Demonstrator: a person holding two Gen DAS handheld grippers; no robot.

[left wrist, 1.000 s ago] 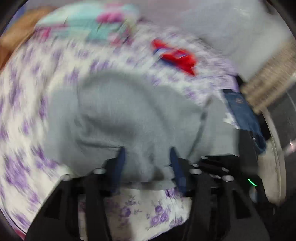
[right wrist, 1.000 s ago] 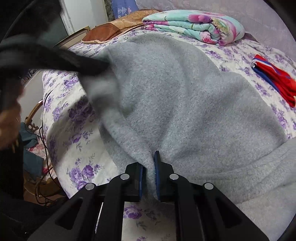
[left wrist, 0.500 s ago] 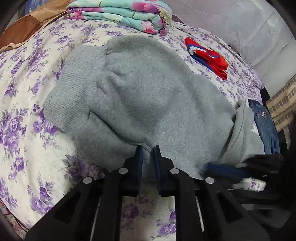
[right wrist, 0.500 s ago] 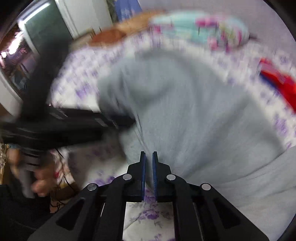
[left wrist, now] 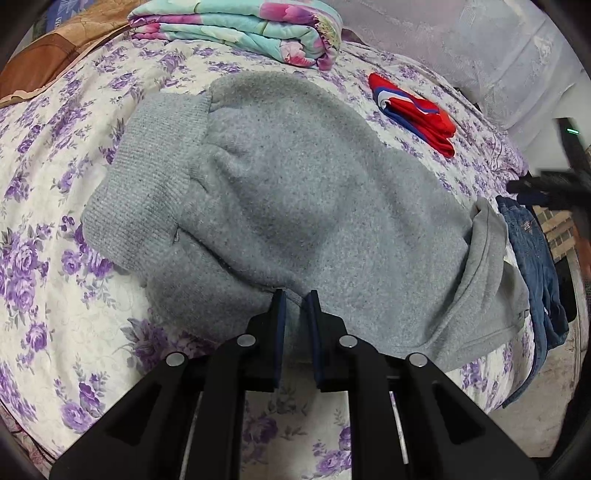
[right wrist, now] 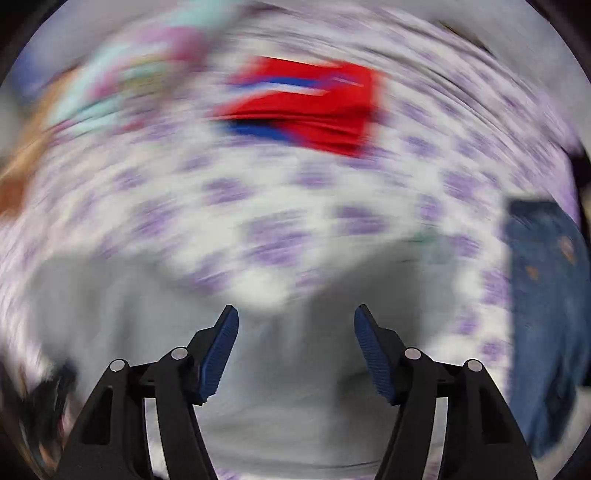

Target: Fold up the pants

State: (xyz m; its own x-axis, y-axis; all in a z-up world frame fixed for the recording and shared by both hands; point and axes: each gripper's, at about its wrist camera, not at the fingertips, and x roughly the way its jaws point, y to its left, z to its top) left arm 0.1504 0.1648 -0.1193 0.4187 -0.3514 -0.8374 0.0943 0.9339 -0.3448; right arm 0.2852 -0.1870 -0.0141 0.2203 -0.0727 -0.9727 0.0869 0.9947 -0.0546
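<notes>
The bed (left wrist: 55,258), under a purple-flowered sheet, carries everything here. Across its middle lie the grey fleece pants (left wrist: 295,206), bunched and doubled over, ribbed waistband toward the left and a loose flap trailing off to the right near the bed's edge. Behind them sit a folded floral quilt (left wrist: 240,33), a folded red and blue garment (left wrist: 413,110) and, hanging off the right edge, blue jeans (left wrist: 532,251).

The left tool (left wrist: 294,299) has closed down from a wide gap a second ago and now pinches the pants' near hem between nearly shut fingers. The right tool (right wrist: 295,317), clamped on the fabric a moment earlier, has let go: it stands wide apart and empty over grey cloth, swinging fast. One fold looks laid; the right side likely seeks a fresh grip.

The right view is badly smeared, so its target is unclear.
</notes>
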